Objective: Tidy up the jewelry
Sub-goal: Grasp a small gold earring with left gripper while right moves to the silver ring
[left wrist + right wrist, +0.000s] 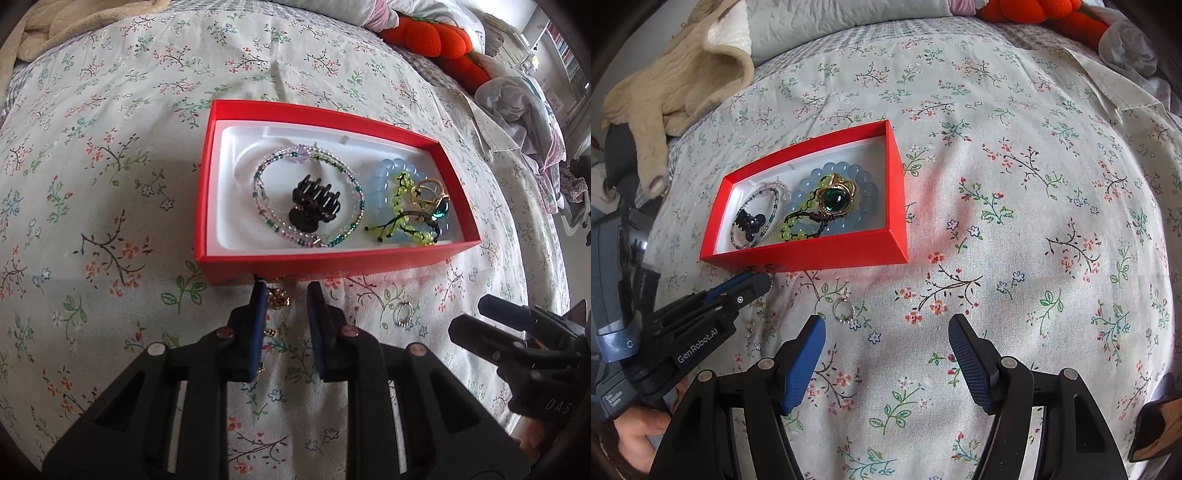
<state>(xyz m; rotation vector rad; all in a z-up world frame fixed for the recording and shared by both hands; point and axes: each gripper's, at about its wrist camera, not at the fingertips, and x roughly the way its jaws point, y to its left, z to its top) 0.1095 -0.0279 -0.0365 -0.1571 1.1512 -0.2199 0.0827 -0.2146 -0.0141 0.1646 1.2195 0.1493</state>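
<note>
A red box (258, 267) with a white liner lies on the floral bedspread; it also shows in the right wrist view (812, 254). In it are a beaded bracelet (354, 181), a black hair claw (314, 203), blue and yellow-green bead bracelets (388, 177) and a gold ring with a green stone (833, 199). My left gripper (286, 291) is open just before the box's near wall, with a gold chain piece (277, 298) against its left finger. A small silver ring (844, 312) lies on the spread, ahead of my open, empty right gripper (886, 332).
A beige blanket (683, 74) is bunched at the far left. An orange plush (432, 40) and crumpled clothes (517, 107) lie at the far right. The bedspread (1034, 221) stretches to the right of the box.
</note>
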